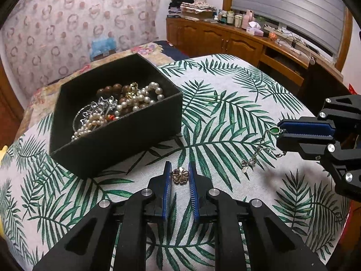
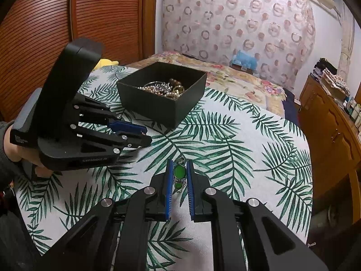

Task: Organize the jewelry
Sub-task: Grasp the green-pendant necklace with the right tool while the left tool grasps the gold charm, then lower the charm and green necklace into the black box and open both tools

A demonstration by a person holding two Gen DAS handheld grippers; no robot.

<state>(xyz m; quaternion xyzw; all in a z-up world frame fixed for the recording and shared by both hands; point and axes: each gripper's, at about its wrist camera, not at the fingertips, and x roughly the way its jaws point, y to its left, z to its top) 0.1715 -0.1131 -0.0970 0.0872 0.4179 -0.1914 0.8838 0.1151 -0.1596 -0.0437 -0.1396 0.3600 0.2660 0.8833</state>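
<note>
A black open box point(image 1: 117, 135) holds pearl strands, brown beads and silver pieces; it also shows in the right wrist view point(image 2: 167, 110). My left gripper point(image 1: 180, 174) is shut on a small bronze flower brooch point(image 1: 179, 175), just right of the box's near corner. My right gripper point(image 2: 178, 174) is shut on a green-stone bracelet point(image 2: 179, 172). In the left wrist view the right gripper point(image 1: 279, 133) holds the green stone point(image 1: 274, 131) above the cloth, with its silver chain point(image 1: 255, 158) hanging down to the table.
The table carries a white cloth with green palm leaves point(image 1: 225, 117). A floral bed point(image 2: 237, 76) lies behind it. A wooden cabinet point(image 1: 225, 38) with bottles and clutter stands at the back right. A wooden wardrobe point(image 2: 67, 22) stands left.
</note>
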